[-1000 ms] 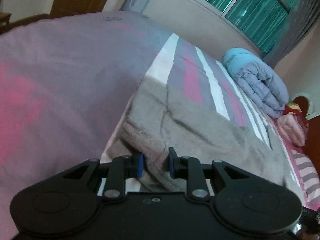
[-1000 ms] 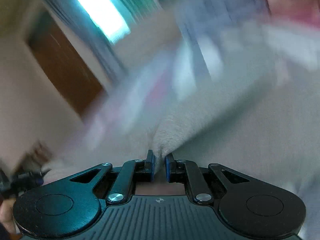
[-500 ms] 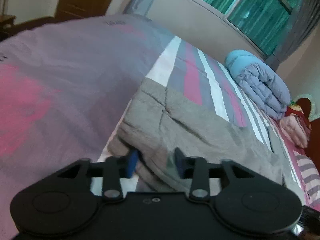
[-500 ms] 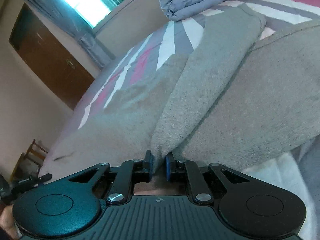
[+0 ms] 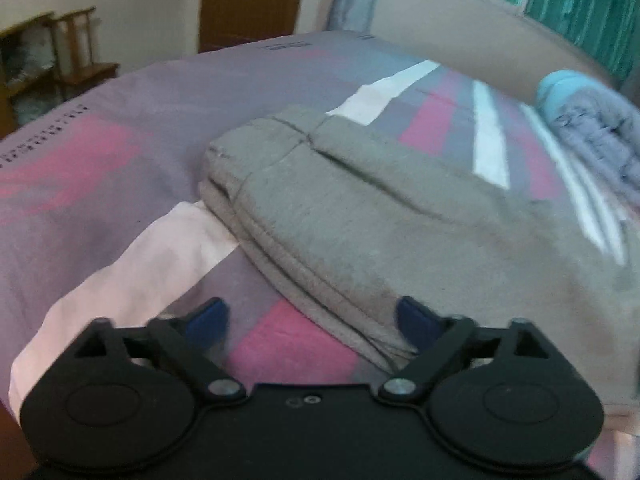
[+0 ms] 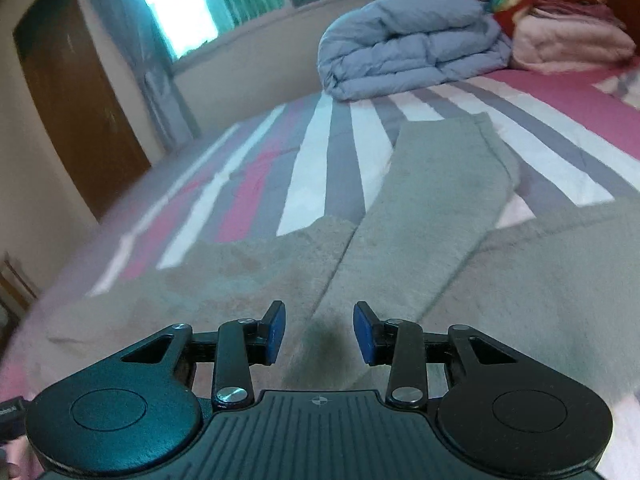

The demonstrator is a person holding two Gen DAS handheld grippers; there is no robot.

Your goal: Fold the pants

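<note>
Striped bed (image 6: 340, 152), grey pants (image 5: 360, 216), brown door (image 6: 76, 112)

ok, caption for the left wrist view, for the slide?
Left gripper fingers opening clear of the folded grey pants lying on the striped bedsheet.

- The black left gripper with blue pads (image 5: 310, 318) hangs over the bed, its jaws opening wide with nothing pressed between them.
- The folded grey fleece pants (image 5: 360, 216) lie on the pink, grey and white striped bedsheet (image 5: 100, 184).
- A rolled pale blue quilt (image 5: 592, 128) sits well apart.
</note>
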